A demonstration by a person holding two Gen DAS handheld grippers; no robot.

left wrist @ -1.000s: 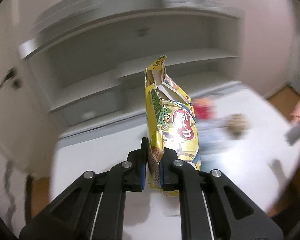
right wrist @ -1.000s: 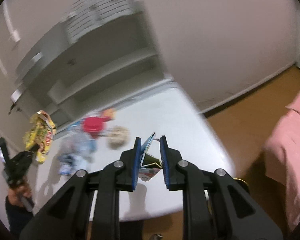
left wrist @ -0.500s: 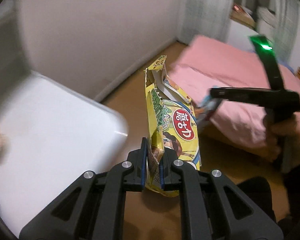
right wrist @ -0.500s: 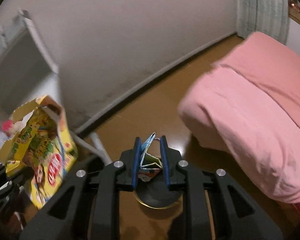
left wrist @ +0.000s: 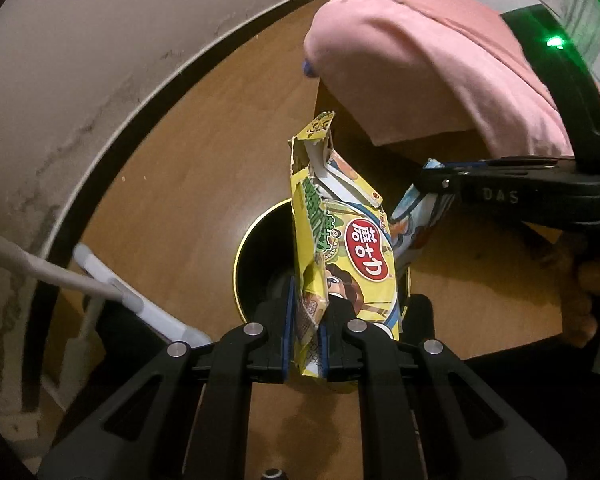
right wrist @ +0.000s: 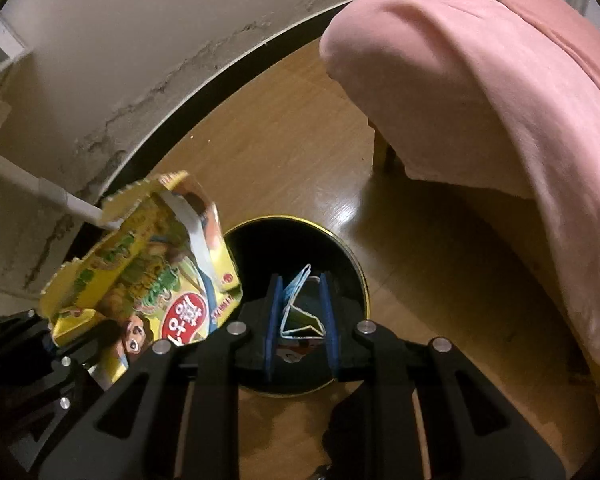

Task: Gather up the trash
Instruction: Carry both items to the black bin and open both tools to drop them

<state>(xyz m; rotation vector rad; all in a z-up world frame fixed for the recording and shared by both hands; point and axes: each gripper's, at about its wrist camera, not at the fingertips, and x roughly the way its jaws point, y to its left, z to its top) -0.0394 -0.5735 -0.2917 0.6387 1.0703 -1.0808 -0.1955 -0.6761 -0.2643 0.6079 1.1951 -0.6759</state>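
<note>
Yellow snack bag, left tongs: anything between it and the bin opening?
Nothing visible. The yellow snack bag, pinched in the left tongs, hangs over the open black bin. The right tongs hold a blue wrapper beside it, also over the bin, not below the bag.

Both views are dim and warm, with a yellow indoor tone. The fisheye lens bends the baseboard (left wrist: 148,92) into a curve and darkens the corners. A soft glare lies on the wooden floor (right wrist: 348,208) near the bed. A green lamp (left wrist: 555,42) glows at the top right. The pictures are sharp, with little blur.
</note>
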